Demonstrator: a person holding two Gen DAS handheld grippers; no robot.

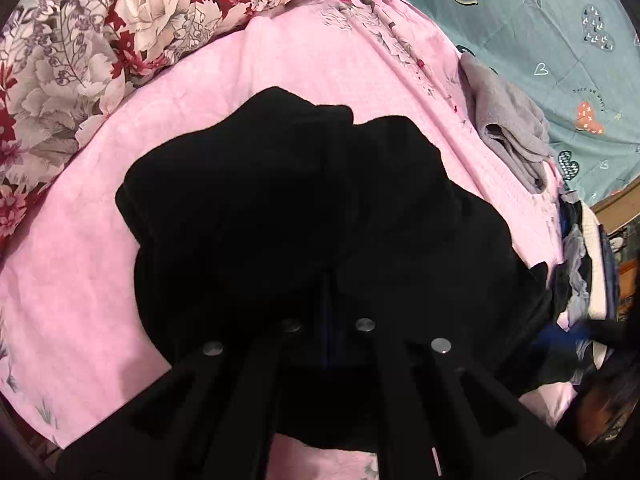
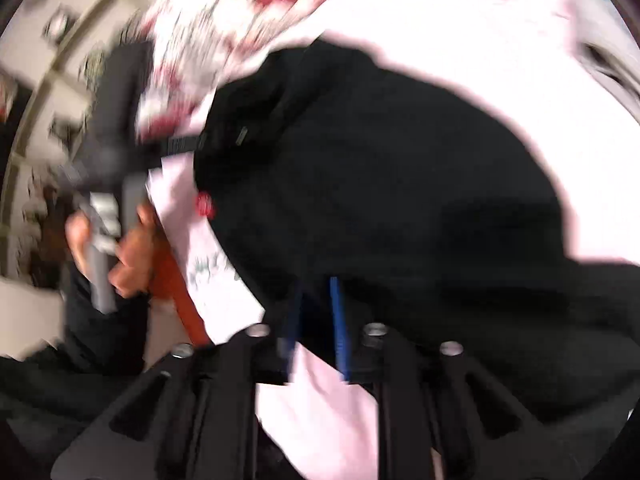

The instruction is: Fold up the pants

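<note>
The black pants (image 1: 304, 216) lie bunched mid-bed on the pink sheet (image 1: 80, 280). The left gripper (image 1: 328, 320) is nearly closed, pinching their near edge. The right gripper (image 2: 316, 312) is narrow; blur hides its grip. No lettering on the pants is readable.

black pants (image 1: 304, 208), pink sheet (image 1: 80, 280), floral quilt (image 1: 80, 40)

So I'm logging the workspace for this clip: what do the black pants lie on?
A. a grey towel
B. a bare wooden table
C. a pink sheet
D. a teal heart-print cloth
C: in the left wrist view the black pants lie bunched on the pink sheet.
</note>
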